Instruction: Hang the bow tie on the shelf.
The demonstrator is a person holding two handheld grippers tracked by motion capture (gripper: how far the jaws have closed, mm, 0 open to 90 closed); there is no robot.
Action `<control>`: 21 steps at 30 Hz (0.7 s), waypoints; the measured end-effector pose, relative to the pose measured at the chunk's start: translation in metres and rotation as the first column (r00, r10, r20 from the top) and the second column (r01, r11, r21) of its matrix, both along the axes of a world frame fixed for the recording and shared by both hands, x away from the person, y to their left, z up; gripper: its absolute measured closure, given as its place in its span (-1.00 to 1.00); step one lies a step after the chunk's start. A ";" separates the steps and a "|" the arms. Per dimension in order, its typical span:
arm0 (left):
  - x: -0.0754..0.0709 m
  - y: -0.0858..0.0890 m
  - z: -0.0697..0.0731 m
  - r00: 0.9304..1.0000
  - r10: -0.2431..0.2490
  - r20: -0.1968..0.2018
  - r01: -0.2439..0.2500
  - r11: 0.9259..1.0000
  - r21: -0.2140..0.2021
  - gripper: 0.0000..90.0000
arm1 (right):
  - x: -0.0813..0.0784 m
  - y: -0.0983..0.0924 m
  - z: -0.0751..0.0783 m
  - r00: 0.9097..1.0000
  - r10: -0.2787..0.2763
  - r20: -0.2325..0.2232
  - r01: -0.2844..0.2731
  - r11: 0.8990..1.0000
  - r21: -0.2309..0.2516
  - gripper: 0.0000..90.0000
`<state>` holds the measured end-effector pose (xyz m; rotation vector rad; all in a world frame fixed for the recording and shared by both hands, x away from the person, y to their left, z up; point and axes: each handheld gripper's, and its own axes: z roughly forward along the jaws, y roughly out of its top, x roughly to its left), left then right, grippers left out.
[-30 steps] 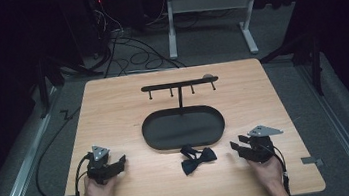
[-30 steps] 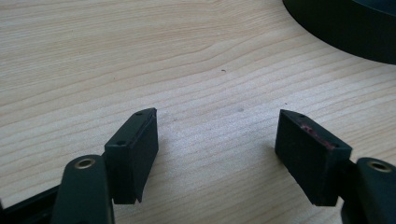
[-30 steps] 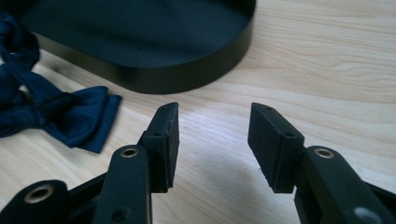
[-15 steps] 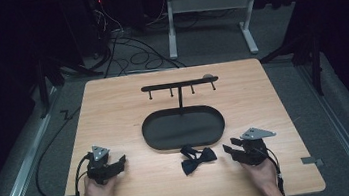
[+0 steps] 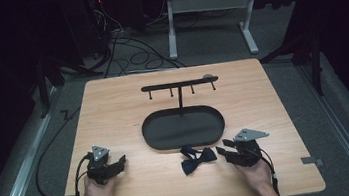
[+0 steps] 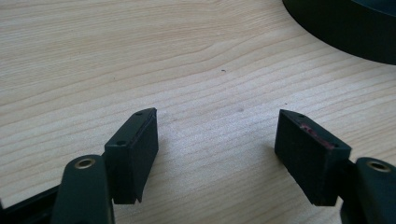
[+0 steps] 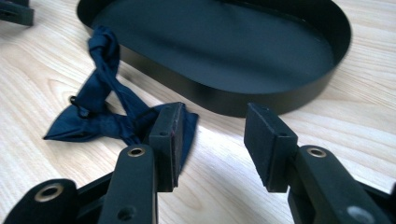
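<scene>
No brand, label or writing is showing on anything here.

Bow tie [image 5: 198,158], dark navy, is lying flat on the wooden tabletop [image 5: 114,115], just in front of the black oval tray [image 5: 183,127] and near its front rim; whether cloth and rim are touching is hard to tell. In the right gripper view the tie's [image 7: 105,109] near wing is partly hidden behind one jaw, and its far knot is sitting close against the tray wall [image 7: 261,100].

Right gripper [image 5: 231,150] is sitting just beside the tie's right end. Its jaws have just been closing but are standing apart, with bare wood between the pads, pinching nothing.

Left gripper [image 5: 115,164] is resting well apart from the tie, jaws spread wide over bare wood [image 6: 196,70]. A curved edge of the tray [image 6: 345,32] is cut off at the upper corner of the left gripper view.

Behind the tray a black rack [image 5: 179,84] with small hooks is standing upright; the hooks are too small to make out in detail. The room beyond the tabletop is dark.
</scene>
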<state>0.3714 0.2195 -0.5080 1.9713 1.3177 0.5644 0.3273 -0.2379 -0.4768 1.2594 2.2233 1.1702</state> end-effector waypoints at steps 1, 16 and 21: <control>0.000 0.000 0.000 1.000 0.000 0.000 0.000 1.000 -0.001 -0.32 | 0.000 0.001 0.001 1.000 0.004 0.000 -0.004 1.000 -0.002 0.32; 0.000 0.000 0.000 1.000 0.000 0.000 0.000 1.000 -0.001 -0.32 | 0.002 0.021 0.007 0.997 0.074 0.006 -0.074 0.997 0.015 0.35; 0.000 0.000 0.000 1.000 0.000 0.000 0.000 1.000 -0.002 -0.32 | 0.004 0.029 0.009 0.995 0.101 0.006 -0.101 0.995 0.018 0.35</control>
